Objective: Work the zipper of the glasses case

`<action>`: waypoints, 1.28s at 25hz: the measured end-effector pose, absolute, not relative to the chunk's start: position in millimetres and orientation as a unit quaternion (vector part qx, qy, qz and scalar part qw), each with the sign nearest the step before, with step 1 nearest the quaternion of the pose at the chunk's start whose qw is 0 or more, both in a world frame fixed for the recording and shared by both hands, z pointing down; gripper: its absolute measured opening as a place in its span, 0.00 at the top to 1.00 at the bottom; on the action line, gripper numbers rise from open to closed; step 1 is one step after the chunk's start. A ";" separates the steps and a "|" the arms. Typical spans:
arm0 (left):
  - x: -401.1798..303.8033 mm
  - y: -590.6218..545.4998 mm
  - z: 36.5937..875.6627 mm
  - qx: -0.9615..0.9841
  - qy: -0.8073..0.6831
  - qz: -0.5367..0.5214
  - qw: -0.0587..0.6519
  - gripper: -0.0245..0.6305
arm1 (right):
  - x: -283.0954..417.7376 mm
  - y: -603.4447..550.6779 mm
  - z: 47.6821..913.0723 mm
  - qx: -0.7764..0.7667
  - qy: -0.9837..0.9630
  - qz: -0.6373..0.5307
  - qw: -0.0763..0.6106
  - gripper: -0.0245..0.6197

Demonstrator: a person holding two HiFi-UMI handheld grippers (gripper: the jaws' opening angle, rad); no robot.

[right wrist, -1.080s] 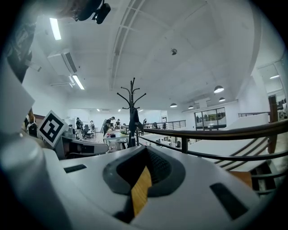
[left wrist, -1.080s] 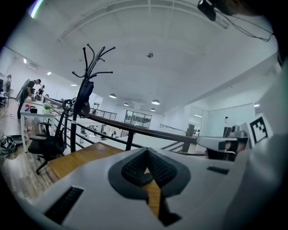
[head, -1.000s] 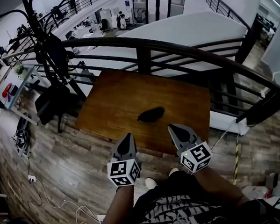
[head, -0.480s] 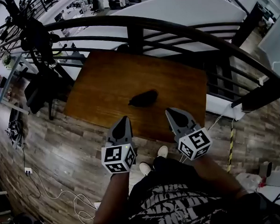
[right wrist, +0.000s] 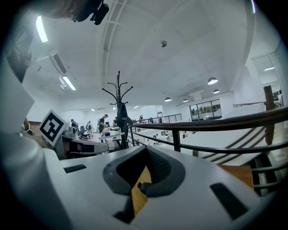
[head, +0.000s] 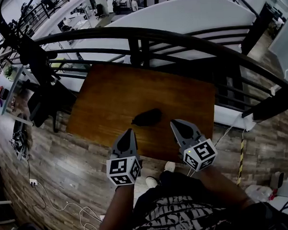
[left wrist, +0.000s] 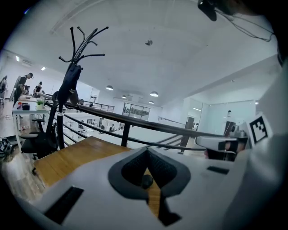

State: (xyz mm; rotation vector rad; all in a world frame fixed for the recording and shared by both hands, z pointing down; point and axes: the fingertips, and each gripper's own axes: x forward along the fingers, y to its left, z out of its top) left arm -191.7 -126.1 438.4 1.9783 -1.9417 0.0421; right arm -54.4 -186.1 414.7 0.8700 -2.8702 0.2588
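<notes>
Approach step, no contact yet. The glasses case (head: 146, 117) lies on the wooden table (head: 109, 90) toward its near edge, just beyond both tools. The left gripper (head: 130, 132) and right gripper (head: 175, 123) hover clenched on nothing. Next, probably: unclench, descend, pin the case and find the zipper pull, too small to make out.

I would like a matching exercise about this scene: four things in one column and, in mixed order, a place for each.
Things:
1. glasses case
2. left gripper
3. right gripper
4. railing

Places:
a. curves beyond the far edge of the table
b. at the table's near edge, on the head view's right
c. lies on the table
d. at the table's near edge, on the head view's left

Pairs: 1-c, 2-d, 3-b, 4-a.
</notes>
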 end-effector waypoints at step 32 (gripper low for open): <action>-171.2 -226.2 490.6 0.703 -0.675 0.086 0.206 0.96 | -42.0 -289.1 477.2 0.254 -0.954 0.123 0.099 0.97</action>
